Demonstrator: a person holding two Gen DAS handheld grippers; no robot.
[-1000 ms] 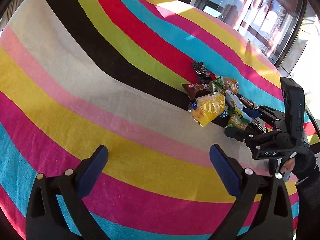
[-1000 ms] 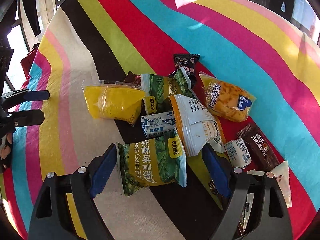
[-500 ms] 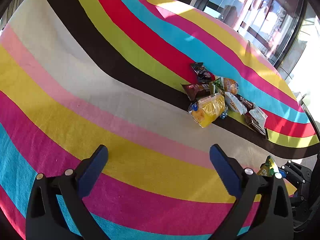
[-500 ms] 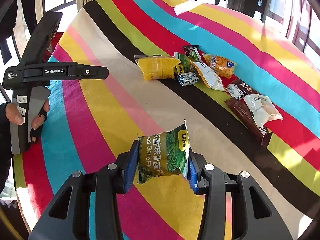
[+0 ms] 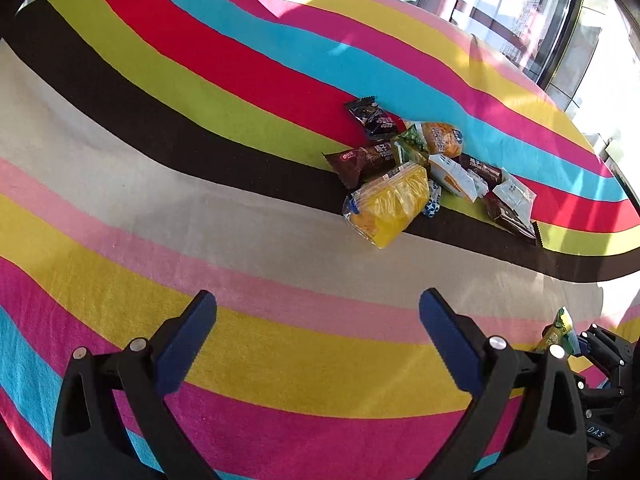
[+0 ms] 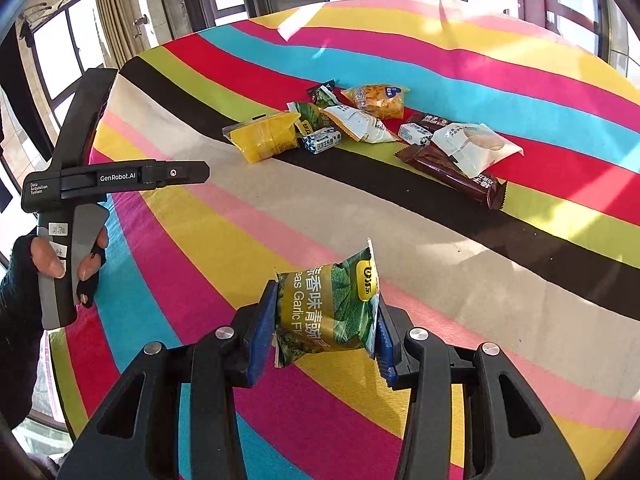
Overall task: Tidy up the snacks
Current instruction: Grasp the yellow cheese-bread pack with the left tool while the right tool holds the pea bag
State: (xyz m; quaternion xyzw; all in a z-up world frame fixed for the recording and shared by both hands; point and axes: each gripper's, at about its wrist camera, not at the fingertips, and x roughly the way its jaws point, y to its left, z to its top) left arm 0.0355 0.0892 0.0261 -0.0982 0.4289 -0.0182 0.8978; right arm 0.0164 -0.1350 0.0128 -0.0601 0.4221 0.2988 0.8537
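Note:
My right gripper (image 6: 324, 312) is shut on a green garlic-pea snack bag (image 6: 330, 308), held above the yellow and pink stripes of the cloth, well away from the snack pile. That green bag (image 5: 560, 330) peeks out at the lower right edge of the left wrist view. The pile holds a yellow packet (image 6: 266, 140) (image 5: 390, 206), a white-orange packet (image 6: 360, 122), an orange crisp bag (image 6: 378, 100), brown bars (image 6: 454, 172) and small white packets. My left gripper (image 5: 318, 336) stands open over the yellow stripe with nothing between its fingers; it also shows at far left (image 6: 202, 172) in the right wrist view.
A striped cloth covers the round table (image 6: 520, 80). A gloved hand (image 6: 60, 264) holds the left gripper's handle. Windows and curtains (image 6: 116, 32) ring the table's far side. The table edge (image 5: 616, 276) curves close on the right.
The right gripper closed on the green pea bag at the pile, lifted it and carried it back toward the near side. The left gripper drifted slightly and rolled a little.

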